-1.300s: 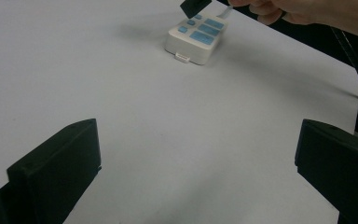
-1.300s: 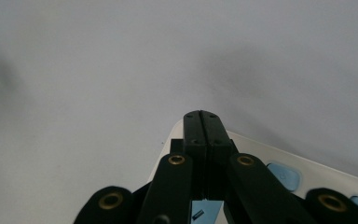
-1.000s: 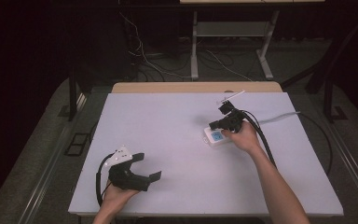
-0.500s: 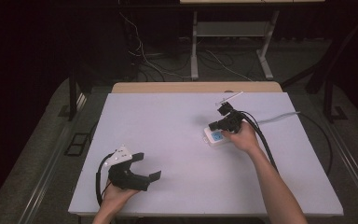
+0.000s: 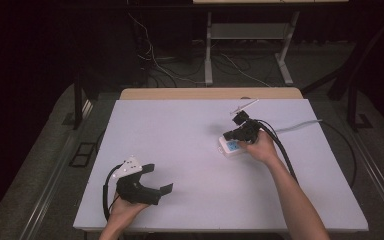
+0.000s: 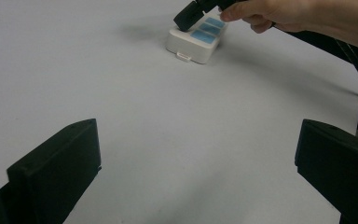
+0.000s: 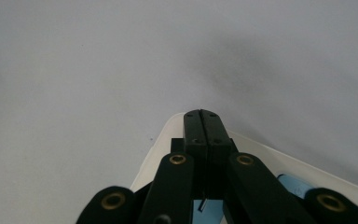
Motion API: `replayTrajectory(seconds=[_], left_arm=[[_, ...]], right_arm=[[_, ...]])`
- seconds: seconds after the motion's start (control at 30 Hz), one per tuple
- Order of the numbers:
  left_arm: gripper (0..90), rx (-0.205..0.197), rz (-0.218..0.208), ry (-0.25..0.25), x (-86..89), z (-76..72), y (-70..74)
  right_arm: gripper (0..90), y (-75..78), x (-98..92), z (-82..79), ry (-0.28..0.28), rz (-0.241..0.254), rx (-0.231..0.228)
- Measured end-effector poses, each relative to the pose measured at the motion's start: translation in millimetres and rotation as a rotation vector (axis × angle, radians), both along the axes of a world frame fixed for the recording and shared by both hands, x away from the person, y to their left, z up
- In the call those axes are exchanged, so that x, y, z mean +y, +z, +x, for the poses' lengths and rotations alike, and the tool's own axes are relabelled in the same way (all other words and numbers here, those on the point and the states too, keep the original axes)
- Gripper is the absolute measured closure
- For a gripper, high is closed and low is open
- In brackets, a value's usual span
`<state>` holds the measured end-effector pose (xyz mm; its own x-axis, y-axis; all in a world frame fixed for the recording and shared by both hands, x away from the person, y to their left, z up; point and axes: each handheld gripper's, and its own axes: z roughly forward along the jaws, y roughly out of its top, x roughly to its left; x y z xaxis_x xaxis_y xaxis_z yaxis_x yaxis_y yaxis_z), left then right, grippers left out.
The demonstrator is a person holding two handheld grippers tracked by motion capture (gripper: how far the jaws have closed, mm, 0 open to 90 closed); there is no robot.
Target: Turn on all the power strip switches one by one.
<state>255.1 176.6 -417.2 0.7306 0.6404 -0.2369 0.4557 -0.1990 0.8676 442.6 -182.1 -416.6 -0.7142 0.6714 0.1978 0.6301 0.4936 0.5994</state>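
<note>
Closed right gripper tips press on a small white rectangular box with blue panels

The right gripper [image 5: 241, 131] has its black jaws shut flat against each other with nothing between them, their joined tips set down on the top of the small white rectangular box with blue panels [image 6: 195, 39]; that looks like a poke at a panel, as if it were a button, rather than a grasp. The box lies right of centre on the pale matte tabletop [image 5: 190, 150]. The left gripper [image 5: 150, 182] rests near the front left corner, jaws spread wide and empty, seemingly parked out of the way. Beyond the table the room is dark, with loose cables [image 5: 155, 70] on the floor and a metal-legged stand [image 5: 245, 45]
</note>
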Motion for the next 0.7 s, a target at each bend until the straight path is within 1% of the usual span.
replayTrajectory(seconds=[0.07,0.13,0.23,0.3,0.43,0.5,0.57,0.6,0.63,0.67,0.7], left_arm=[[0.0,-0.001,-0.001,0.0,0.0,0.0,0.1],[0.0,-0.003,0.0,0.001,0.1,-0.4,0.4],[0.0,-0.002,0.004,-0.001,0.3,-0.1,0.2],[0.0,0.002,0.0,0.002,0.5,0.5,-0.2],[0.0,0.003,-0.002,0.005,1.6,1.0,-0.3],[0.0,0.005,-0.003,0.007,2.0,1.4,-0.6],[0.0,0.006,-0.006,0.007,2.0,1.2,-0.6],[0.0,0.005,-0.005,0.007,1.8,0.9,-0.7],[0.0,0.005,-0.004,0.005,1.6,0.8,-0.7],[0.0,0.006,-0.005,0.004,1.4,0.7,-0.9],[0.0,0.005,-0.005,0.004,1.2,0.7,-0.9]], right_arm=[[90.0,-0.5,0.6,0.2,-0.003,-0.01,-0.002],[90.0,-1.3,-0.6,1.7,-0.005,0.003,0.006],[90.0,-1.7,-1.0,0.9,-0.001,0.008,-0.006],[90.0,-1.6,-1.2,0.9,0.0,0.009,-0.005],[90.0,0.2,0.6,1.4,0.006,-0.007,-0.001],[90.0,0.1,-1.5,1.9,-0.001,0.007,0.02],[90.0,-0.8,-4.2,2.3,-0.013,0.039,0.04],[90.0,-0.4,-4.1,1.9,-0.014,0.038,0.04],[90.0,1.3,-3.8,1.2,-0.013,0.017,0.031],[90.0,1.3,-3.8,1.2,-0.013,0.017,0.031],[90.0,2.9,-4.9,0.7,-0.017,0.005,0.033]])
